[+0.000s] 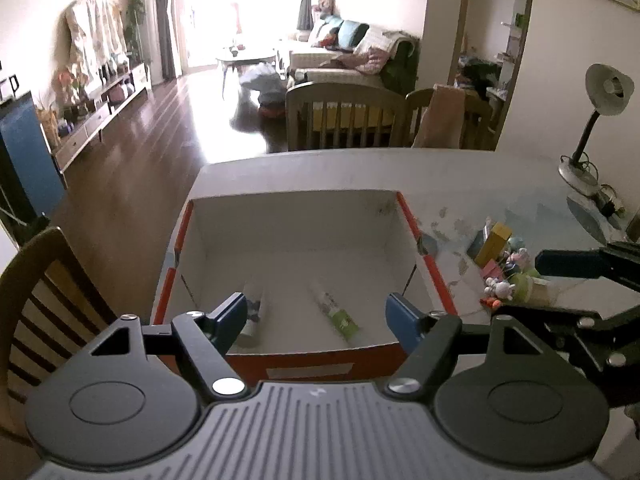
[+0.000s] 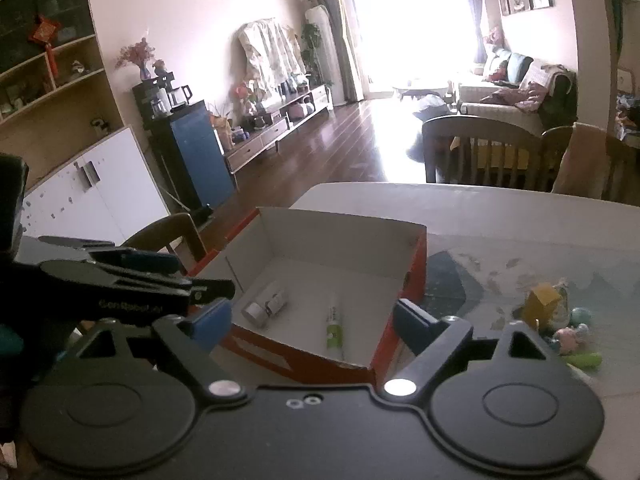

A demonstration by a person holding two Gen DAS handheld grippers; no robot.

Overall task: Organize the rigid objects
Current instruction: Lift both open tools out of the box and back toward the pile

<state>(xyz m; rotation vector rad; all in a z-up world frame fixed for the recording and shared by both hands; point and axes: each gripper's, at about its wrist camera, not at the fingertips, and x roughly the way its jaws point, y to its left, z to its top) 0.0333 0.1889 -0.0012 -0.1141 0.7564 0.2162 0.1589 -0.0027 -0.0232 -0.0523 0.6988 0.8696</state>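
Observation:
A red cardboard box with a white inside point(image 1: 292, 224) point(image 2: 416, 268) stands on the table. In it lie a green-and-white tube point(image 1: 334, 310) point(image 2: 334, 328) and a small white-and-silver bottle point(image 1: 252, 316) point(image 2: 266, 304). My left gripper point(image 1: 316, 318) is open and empty, over the box's near edge. My right gripper point(image 2: 312, 324) is open and empty, over the box's near right corner. A pile of small toys point(image 1: 506, 276) point(image 2: 568, 332) with a yellow block point(image 1: 494, 242) point(image 2: 540, 304) lies on the table right of the box.
The white table point(image 1: 320, 168) has chairs at its far side point(image 1: 344, 116) and left point(image 1: 36, 300). A desk lamp point(image 1: 592, 120) stands at the far right. The right gripper's arm point(image 1: 580, 264) reaches in from the right in the left wrist view.

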